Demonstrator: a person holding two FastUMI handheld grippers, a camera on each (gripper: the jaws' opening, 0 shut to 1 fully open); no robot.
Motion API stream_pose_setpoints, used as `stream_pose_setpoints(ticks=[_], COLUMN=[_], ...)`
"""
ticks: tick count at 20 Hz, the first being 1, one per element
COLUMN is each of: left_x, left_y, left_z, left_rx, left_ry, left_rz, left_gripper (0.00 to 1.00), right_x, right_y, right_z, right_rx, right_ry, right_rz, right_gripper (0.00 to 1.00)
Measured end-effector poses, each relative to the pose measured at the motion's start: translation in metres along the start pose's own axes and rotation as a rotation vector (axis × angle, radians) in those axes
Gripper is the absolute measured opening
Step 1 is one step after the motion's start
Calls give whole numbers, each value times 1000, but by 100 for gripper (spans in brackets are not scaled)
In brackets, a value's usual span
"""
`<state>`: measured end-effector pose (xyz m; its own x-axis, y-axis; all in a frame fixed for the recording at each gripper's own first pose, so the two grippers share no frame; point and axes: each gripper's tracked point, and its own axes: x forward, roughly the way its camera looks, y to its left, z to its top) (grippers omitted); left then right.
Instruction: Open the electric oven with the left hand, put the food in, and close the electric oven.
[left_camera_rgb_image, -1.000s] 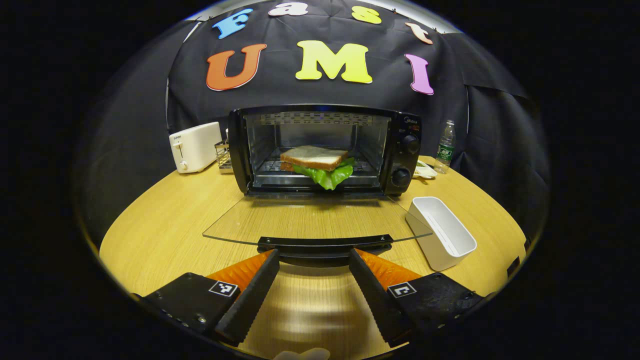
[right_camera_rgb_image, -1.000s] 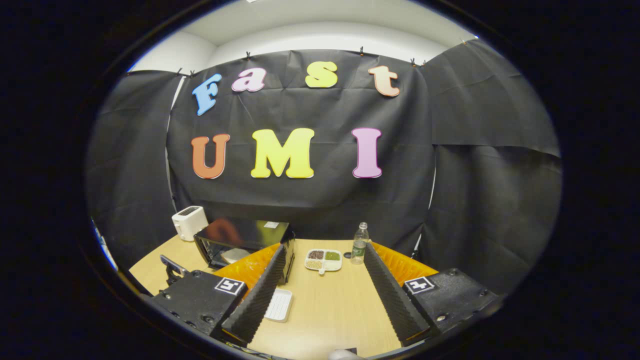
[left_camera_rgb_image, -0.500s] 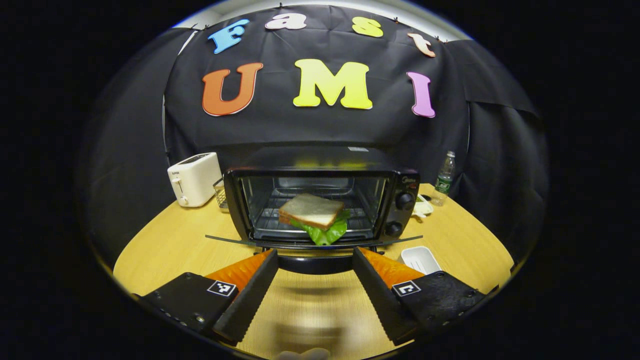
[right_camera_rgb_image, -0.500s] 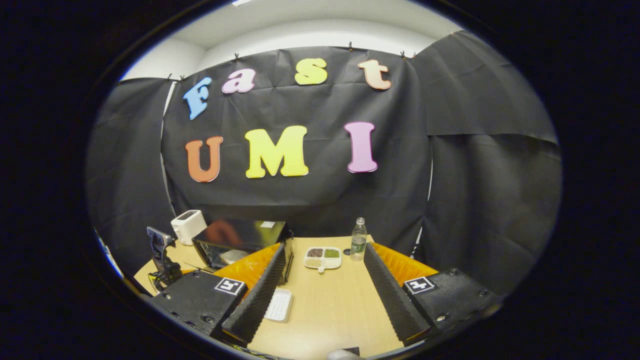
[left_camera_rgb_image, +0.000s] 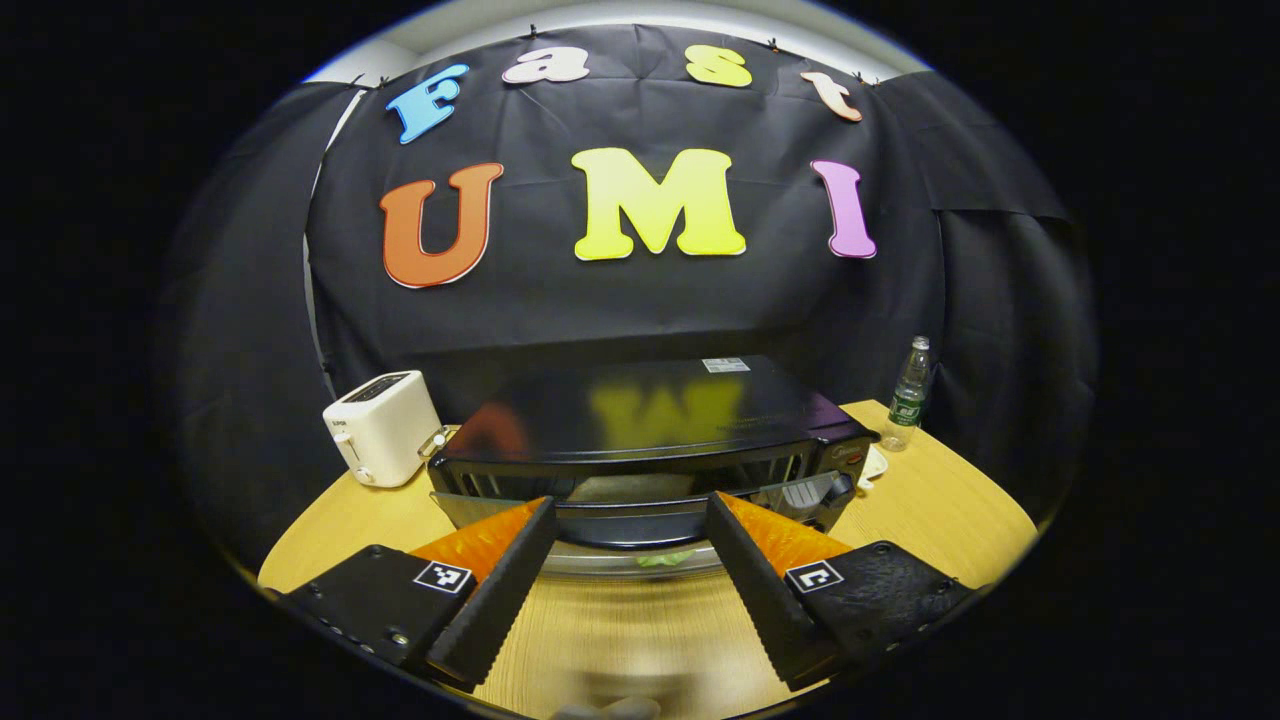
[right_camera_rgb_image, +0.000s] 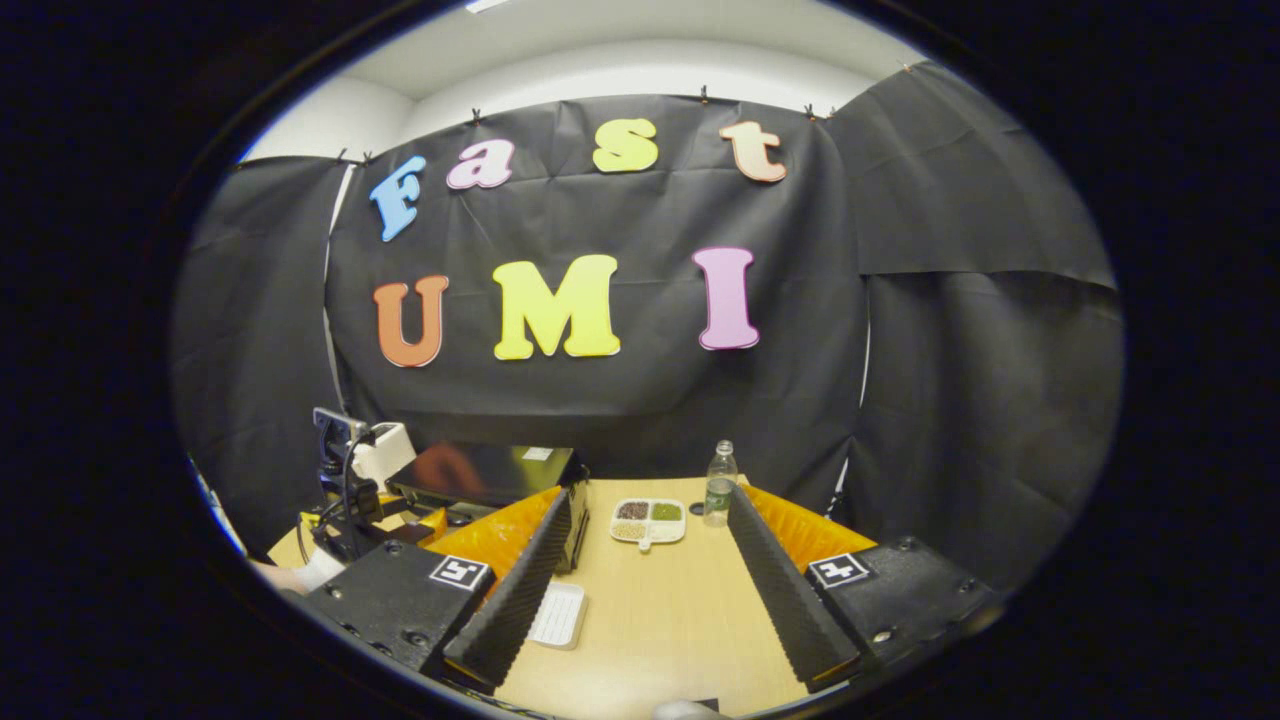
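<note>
Each hand-held gripper, left (left_camera_rgb_image: 630, 540) and right (right_camera_rgb_image: 645, 545), carried two long wedge-shaped fingers with saw-toothed inner faces and ribbed outer flanks. These sat on matte black blocks bearing small square black-and-white markers and round screw heads near the outer edges.

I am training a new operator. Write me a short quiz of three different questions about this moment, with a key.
1. True or false: the oven door is fully shut.
2. What stands left of the oven in the left gripper view: A) toaster, B) bottle, C) kettle?
3. Fill in: in the right gripper view, the divided dish lies beside the water ____.

Key: 1. False: the left gripper is lifting it by the handle, and a gap remains. 2. A, the toaster. 3. bottle.
</note>
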<state>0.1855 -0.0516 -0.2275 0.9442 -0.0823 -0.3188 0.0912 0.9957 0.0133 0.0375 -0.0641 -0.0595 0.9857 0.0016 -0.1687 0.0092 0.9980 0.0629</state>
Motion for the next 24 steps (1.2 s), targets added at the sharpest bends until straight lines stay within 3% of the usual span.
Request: stream_pose_setpoints(ticks=[4, 9, 18, 19, 20, 24], left_x=[0, -34, -164, -177, -190, -229], left_y=[4, 10, 38, 41, 45, 57], left_z=[3, 27, 107, 117, 126, 148], left_rx=[6, -11, -23, -28, -40, -73], left_ry=[0, -62, -225, -243, -260, -288], left_rz=[16, 35, 98, 104, 106, 116], left_gripper=[97, 97, 100, 97, 97, 97], right_x=[-1, -1, -4, -5, -6, -11], right_y=[0, 9, 46, 50, 55, 64], right_z=[1, 8, 40, 44, 46, 50], right_rx=[-6, -8, -20, -17, -11, -3], right_ry=[-3, -21, -115, -125, -129, -138], right_rz=[4, 30, 85, 90, 90, 73], right_gripper=[95, 95, 96, 96, 100, 95])
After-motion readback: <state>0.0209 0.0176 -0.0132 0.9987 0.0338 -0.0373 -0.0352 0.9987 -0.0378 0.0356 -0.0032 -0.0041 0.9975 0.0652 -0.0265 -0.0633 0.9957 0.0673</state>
